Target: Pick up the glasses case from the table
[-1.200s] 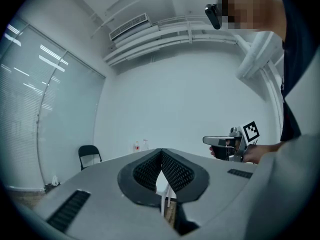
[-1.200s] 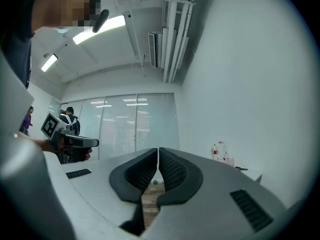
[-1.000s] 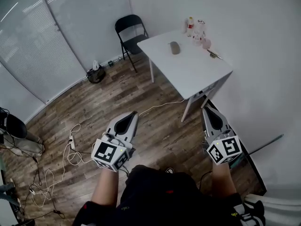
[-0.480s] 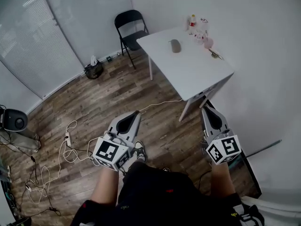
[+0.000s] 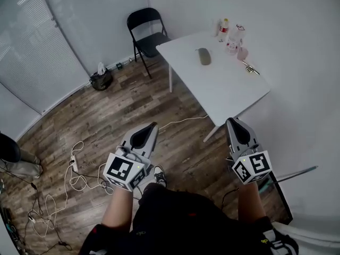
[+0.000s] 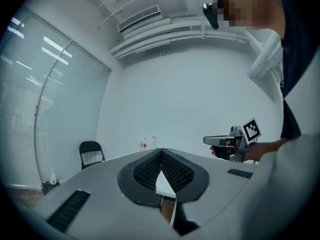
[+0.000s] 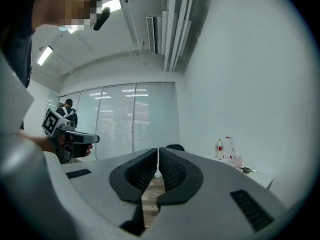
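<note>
The grey-olive glasses case point(image 5: 204, 56) lies on the white table point(image 5: 223, 84) far ahead in the head view, toward the table's far half. My left gripper point(image 5: 153, 126) points level over the wooden floor, well short of the table's near left corner; its jaws meet at the tips with nothing between them. My right gripper point(image 5: 231, 123) hovers by the table's near corner, also shut and empty. The left gripper view shows its closed tips point(image 6: 161, 151) with the table behind them. In the right gripper view the tips point(image 7: 158, 151) are pressed together too.
A black folding chair point(image 5: 144, 32) stands beyond the table's far left corner. Bottles and a glass point(image 5: 231, 35) cluster at the table's far edge, with a small metal object point(image 5: 251, 68) near them. Cables point(image 5: 69, 169) trail across the floor at left. A white wall runs along the right.
Both grippers and the person have moved forward toward the table; the table's near corner now lies close to the right gripper. Both grippers stayed shut.
</note>
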The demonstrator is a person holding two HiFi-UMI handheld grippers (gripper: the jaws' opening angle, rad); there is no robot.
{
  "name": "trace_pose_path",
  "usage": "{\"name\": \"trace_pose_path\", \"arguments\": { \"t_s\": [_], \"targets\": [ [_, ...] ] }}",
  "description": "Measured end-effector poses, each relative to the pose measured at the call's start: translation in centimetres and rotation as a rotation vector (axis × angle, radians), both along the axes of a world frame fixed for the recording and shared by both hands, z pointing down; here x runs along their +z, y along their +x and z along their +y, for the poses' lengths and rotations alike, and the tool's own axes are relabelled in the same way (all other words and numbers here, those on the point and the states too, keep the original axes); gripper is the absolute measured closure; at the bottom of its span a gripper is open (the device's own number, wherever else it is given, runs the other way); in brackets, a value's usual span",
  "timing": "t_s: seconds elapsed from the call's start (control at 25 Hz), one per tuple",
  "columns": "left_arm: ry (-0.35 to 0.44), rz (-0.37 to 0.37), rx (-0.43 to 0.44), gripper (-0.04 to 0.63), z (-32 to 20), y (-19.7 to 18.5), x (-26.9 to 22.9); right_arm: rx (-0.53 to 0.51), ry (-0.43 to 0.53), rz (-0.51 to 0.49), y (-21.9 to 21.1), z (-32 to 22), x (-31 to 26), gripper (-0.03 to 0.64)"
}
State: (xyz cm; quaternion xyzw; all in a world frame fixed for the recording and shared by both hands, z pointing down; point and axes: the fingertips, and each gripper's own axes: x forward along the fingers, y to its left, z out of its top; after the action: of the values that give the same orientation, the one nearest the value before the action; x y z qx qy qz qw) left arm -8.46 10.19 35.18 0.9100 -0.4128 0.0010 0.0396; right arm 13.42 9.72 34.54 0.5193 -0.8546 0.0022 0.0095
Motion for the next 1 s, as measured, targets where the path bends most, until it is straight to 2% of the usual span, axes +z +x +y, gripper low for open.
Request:
{"name": "trace_pose_path", "arguments": {
  "t_s": [0.16,0.52,0.72,1.0],
  "targets": [
    [-0.027,0.017,0.016,0.575,-4.6,-3.1,0.3,0.003,-0.008,0.02,-3.2,-4.5,-0.2,0.591],
    [-0.014,0.01,0.078,0.575,-12.2,-7.7,0.1,0.054,0.013,0.05,-8.1,-11.2,-1.6,0.591],
    [-0.018,0.006,0.12,0.575,-15.6,-8.3,0.3,0.091,0.015,0.041,-9.0,-13.9,-1.1,0.591],
    [-0.028,-0.012,0.146,0.575,-19.8,-6.5,0.8,0.108,-0.003,0.018,-7.4,-18.1,0.3,0.59]
  ]
}}
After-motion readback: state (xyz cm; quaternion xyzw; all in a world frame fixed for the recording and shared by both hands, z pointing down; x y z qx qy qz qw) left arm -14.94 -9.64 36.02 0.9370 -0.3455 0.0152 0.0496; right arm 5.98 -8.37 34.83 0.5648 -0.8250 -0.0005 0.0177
